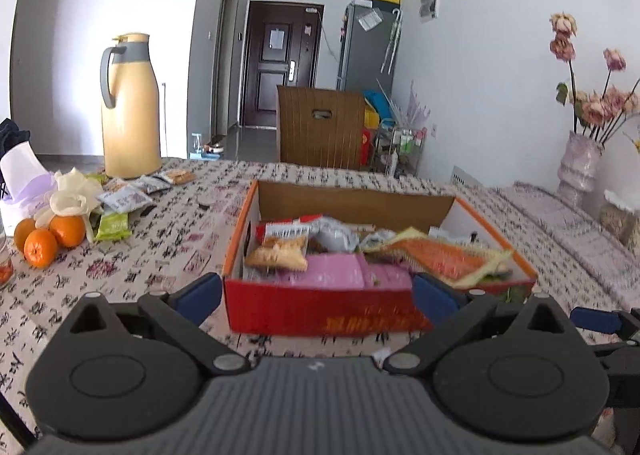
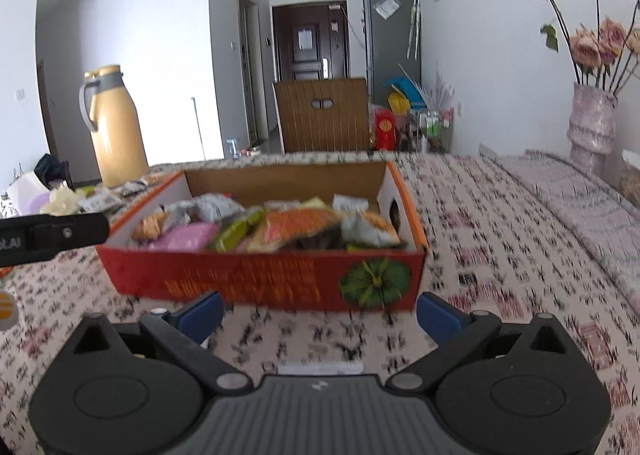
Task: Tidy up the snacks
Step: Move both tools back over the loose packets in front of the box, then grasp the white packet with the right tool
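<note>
on a patterned table [image 2: 500, 223], a red cardboard box [image 1: 320, 307] heaped with snack packets is faced by both devices, its open top turned up so that more can be dropped in. the left gripper [image 1: 318, 293] is held just short of the box's near wall, jaws spread wide and nothing gripped; the right gripper [image 2: 320, 313] is likewise held wide apart and empty, low over the cloth before the box's pumpkin-printed corner. a pink packet [image 1: 340, 271] and an orange packet [image 1: 448, 255] are seen lying loose on top of the pile. more loose packets [image 1: 124, 199] are left unsorted near a yellow thermos [image 1: 128, 107], beside three oranges [image 1: 48, 237], well apart from the box. the sorting is judged partly done, with the far packets presumably to be fetched by the nearer left gripper. some blur is noted in both views, so print on the wrappers cannot be read.
</note>
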The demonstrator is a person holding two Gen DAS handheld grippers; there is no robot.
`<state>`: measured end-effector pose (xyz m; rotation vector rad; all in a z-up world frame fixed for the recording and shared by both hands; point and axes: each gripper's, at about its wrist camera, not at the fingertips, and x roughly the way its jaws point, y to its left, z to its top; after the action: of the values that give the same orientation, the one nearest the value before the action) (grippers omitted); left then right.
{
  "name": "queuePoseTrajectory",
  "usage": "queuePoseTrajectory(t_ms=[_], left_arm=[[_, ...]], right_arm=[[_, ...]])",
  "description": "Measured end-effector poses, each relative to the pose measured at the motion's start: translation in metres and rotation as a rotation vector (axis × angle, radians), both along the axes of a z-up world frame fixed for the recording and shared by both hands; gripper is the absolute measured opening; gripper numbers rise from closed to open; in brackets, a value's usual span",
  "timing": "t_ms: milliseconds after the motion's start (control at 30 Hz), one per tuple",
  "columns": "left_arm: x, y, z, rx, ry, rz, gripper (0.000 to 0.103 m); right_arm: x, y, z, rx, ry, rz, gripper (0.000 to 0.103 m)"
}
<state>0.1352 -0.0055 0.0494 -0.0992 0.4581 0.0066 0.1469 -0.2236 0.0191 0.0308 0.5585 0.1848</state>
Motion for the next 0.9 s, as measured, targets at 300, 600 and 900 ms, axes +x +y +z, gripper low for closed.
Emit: queuePoseTrajectory(t_ms=[300,600,900], left_arm=[[-0.007,0.009,-0.031,0.003,0.099,-0.008,0.103],[-0.010,0.010,-0.060,0.017,0.173,-0.045,0.103],[-0.005,0.011,-0.068,-0.010,0.190,-0.057,0.103]], right_arm=[[-0.004,-0.004,-0.031,-0.036,0.111,0.008,0.103],[-0.001,0.000,-0.051,-0.050,0.195,0.028,0.103],[0.005,0.006,-0.058,-0.087,0.214,0.006,0.103]])
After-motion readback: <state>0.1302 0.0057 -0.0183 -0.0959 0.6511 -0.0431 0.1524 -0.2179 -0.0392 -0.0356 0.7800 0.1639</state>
